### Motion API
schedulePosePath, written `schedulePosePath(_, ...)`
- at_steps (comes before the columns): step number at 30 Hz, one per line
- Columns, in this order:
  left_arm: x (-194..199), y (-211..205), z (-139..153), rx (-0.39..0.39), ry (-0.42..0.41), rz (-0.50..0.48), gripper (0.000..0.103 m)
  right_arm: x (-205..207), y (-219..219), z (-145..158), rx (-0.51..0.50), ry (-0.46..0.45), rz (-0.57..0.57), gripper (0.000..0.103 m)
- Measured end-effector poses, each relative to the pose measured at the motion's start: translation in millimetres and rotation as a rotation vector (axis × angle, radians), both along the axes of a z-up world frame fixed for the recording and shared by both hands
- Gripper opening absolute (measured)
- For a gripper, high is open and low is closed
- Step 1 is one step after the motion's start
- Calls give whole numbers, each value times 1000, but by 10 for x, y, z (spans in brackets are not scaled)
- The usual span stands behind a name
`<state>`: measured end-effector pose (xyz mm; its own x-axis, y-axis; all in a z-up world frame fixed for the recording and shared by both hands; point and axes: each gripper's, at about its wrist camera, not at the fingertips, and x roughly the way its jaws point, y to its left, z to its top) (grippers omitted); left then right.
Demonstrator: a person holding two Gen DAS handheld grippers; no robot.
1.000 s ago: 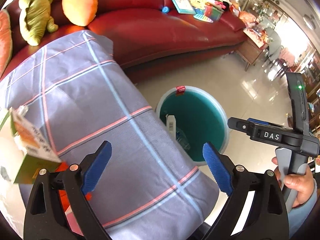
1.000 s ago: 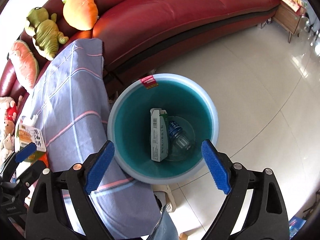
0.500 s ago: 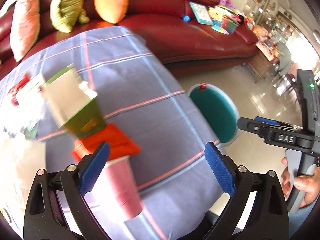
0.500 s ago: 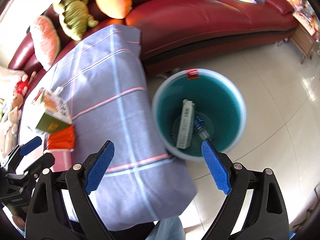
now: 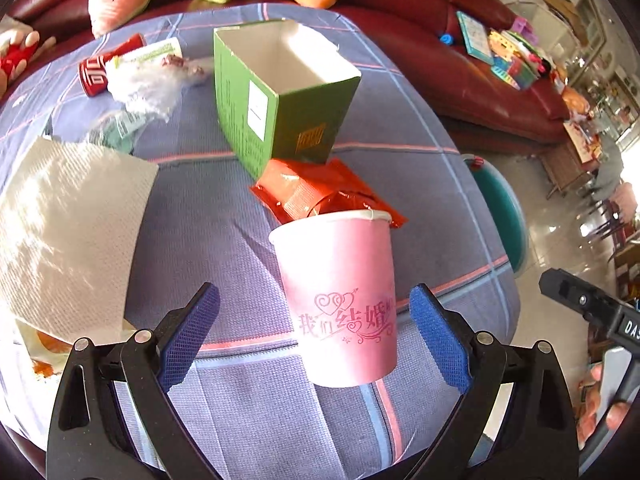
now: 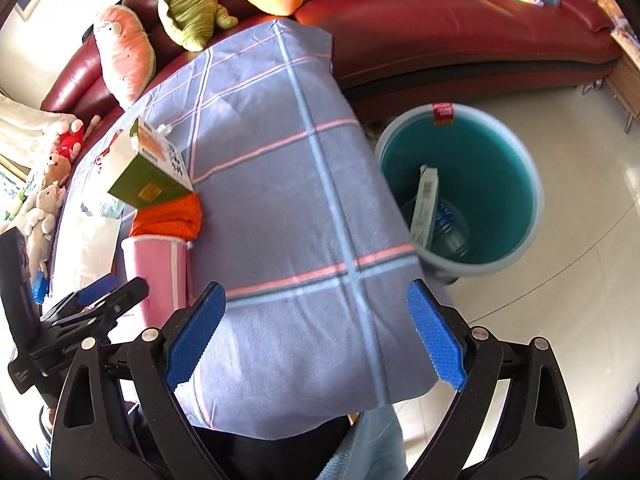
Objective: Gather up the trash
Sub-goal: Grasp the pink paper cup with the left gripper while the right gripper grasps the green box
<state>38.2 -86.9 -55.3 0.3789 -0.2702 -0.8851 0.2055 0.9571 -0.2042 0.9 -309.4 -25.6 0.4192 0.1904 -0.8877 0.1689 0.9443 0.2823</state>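
A pink paper cup (image 5: 340, 300) stands on the checked cloth between the blue pads of my left gripper (image 5: 316, 332), which is open and not touching it. Behind the cup lie an orange-red wrapper (image 5: 320, 192) and an open green carton (image 5: 280, 92). Further left are a white paper towel (image 5: 68, 232), a clear plastic bag (image 5: 144, 84) and a red can (image 5: 96, 72). My right gripper (image 6: 316, 336) hangs open over bare cloth, nothing between its fingers. The teal bin (image 6: 460, 184) on the floor holds a carton and a bottle. The cup (image 6: 156, 272) also shows at the left of the right wrist view.
The cloth-covered table (image 6: 288, 184) stands against a red sofa (image 6: 440, 20) with plush toys (image 6: 188, 0). Books and toys (image 5: 504, 52) lie on the sofa. The bin stands on a tiled floor (image 6: 580, 300) right of the table. A hand (image 5: 600, 412) holds the other gripper.
Both grippers swung left, from over the bin to over the table. The cup, wrapper and carton came into the left wrist view, and the cup now stands between the left pads.
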Motion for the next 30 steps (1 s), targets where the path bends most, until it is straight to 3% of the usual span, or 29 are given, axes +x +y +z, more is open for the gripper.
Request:
schedulePosePath(11, -11, 3, -314, -10, 60, -10, 95, 46, 42, -147, 27, 36, -6, 88)
schedulePosePath(12, -22, 15, -316, -13, 60, -13, 91, 53, 56, -145, 25, 37, -4, 88)
schedulePosePath(16, -85, 26, -270, -17, 57, -57, 57, 70, 125, -115, 17, 33, 11, 88)
schedulePosePath(24, -313, 271, 79, -20, -13, -80, 57, 122, 360, 9, -5, 12, 63, 88)
schedulePosePath(30, -434, 641, 427, -54, -98, -18, 57, 187, 588, 84, -17, -1, 112, 88)
